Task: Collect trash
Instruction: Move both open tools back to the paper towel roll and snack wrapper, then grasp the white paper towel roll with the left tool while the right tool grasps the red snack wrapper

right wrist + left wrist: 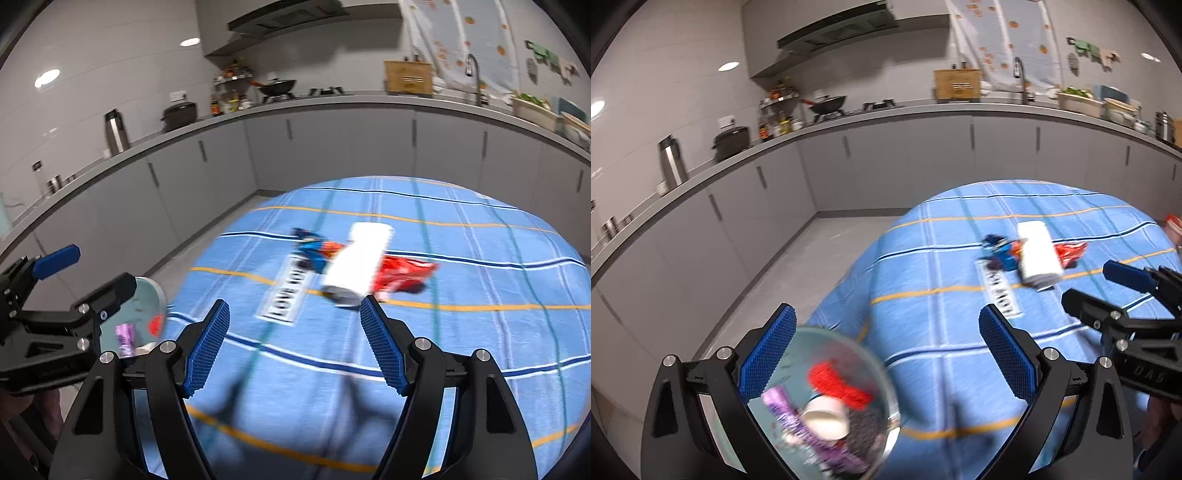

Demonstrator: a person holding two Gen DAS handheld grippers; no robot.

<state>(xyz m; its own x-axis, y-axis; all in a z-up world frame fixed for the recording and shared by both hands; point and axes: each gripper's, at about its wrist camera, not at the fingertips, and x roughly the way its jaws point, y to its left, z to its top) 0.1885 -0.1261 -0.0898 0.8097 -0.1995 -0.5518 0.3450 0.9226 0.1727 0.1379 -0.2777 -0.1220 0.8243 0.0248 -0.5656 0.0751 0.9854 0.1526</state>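
Plate [798, 354] already carries purple wrapper [786, 410], cup, red scrap; white cup [356, 264], red wrapper [402, 271], blue wrapper [312, 249] remain on tablecloth [461, 332]. Right gripper [295, 345] agape, empty; left gripper's [886, 354] grip unclear.

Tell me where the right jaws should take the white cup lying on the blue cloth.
Grip the white cup across its side wall near the middle, coming down from above with the right gripper, which is open. It lies on its side, mouth toward the camera, so the round wall offers two opposite faces. The red wrapper and blue wrapper crowd both flanks, so set the jaws carefully.
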